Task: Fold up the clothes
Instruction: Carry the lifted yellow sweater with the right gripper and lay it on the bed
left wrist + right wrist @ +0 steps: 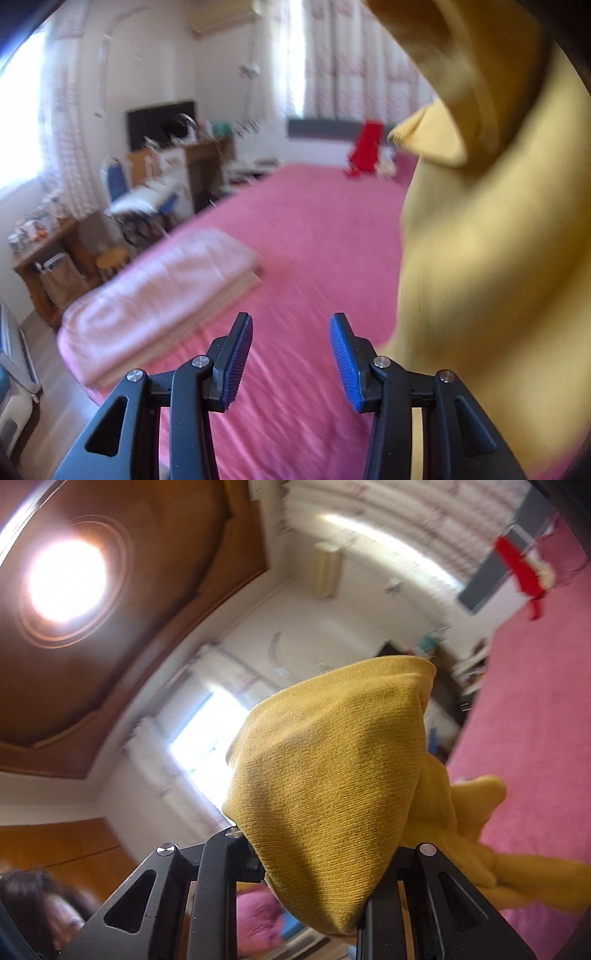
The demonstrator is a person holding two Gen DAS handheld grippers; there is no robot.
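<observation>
1. The right gripper [314, 853] is clamping a bunched fold of the yellow garment [325, 775]; its jaws are standing narrow, and the knit cloth is draping over both fingers so that the pads themselves are hidden in the right wrist view.
2. The left gripper [291, 358] is standing wide, its two blue ribbed pads [345, 360] well apart, with nothing between them; it is hovering above the pink bedspread [295, 236] and touching no cloth.
3. One yellow garment is showing. In the left wrist view it is hanging down the right side of the picture [480, 240], its long axis running roughly top to bottom, with a ribbed edge curling near the top. Its lower end is passing just behind the left gripper's right finger; whether it is touching cannot be told.
4. In the right wrist view the rest of the garment is trailing from the grip toward the bedspread [535, 709] at the lower right, where bunched folds are lying on or just over it.
5. One folded pink stack [159, 291] is lying on the bed's left edge, apart from the yellow garment.
6. One red cloth item [365, 147] is sitting at the far end of the bed, blurred.
7. A person's dark hair [33, 890] is showing at the lower left of the right wrist view.
</observation>
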